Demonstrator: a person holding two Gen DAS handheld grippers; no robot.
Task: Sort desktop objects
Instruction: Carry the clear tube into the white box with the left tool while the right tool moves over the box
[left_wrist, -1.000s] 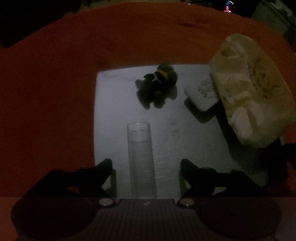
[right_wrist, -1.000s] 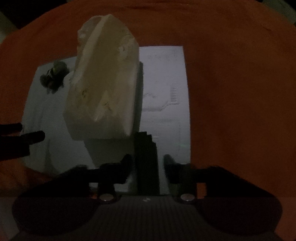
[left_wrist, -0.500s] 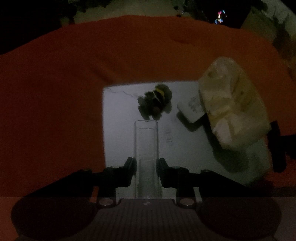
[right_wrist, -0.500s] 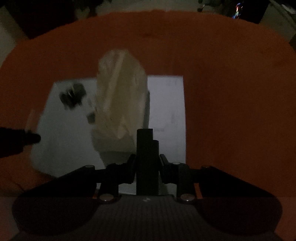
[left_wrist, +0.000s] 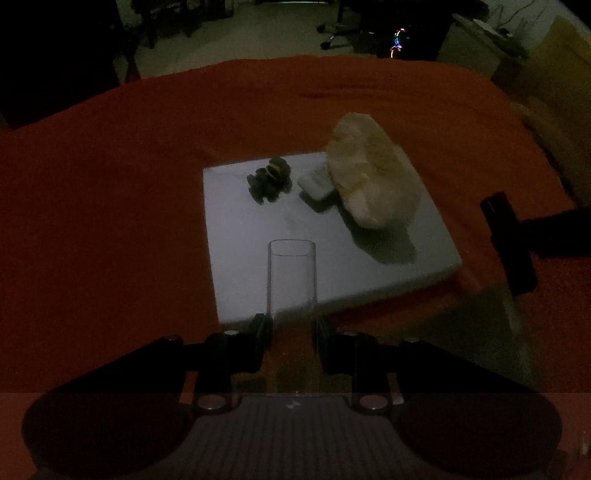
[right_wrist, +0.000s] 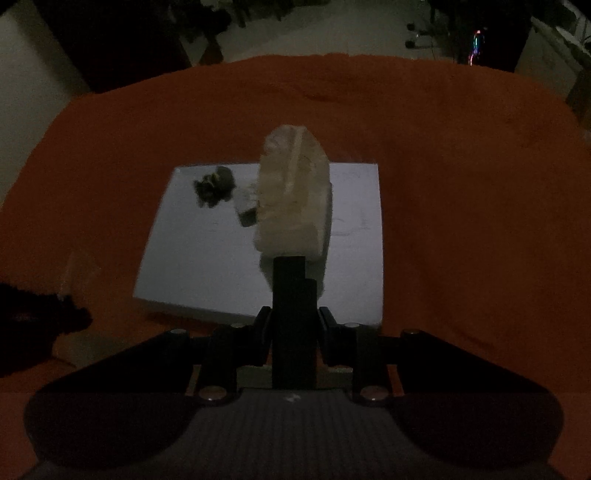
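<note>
Dim light. Left gripper (left_wrist: 291, 328) clamped on a clear tube (left_wrist: 291, 273), held above the near edge of a white board (left_wrist: 236, 236) on orange cloth (left_wrist: 110, 184). On the board: dark plush toy (left_wrist: 269, 179), small white box (left_wrist: 314, 182), crumpled pale bag (left_wrist: 373, 177). Right gripper (right_wrist: 294, 325) clamped on a black block (right_wrist: 293, 295), also above the board's near edge.

I count one clear tube (left_wrist: 291, 280), one black block (right_wrist: 293, 321), one plush toy (left_wrist: 269, 180), one pale bag (left_wrist: 373, 177), one small white box (left_wrist: 314, 181), one white board (left_wrist: 258, 258).
</note>
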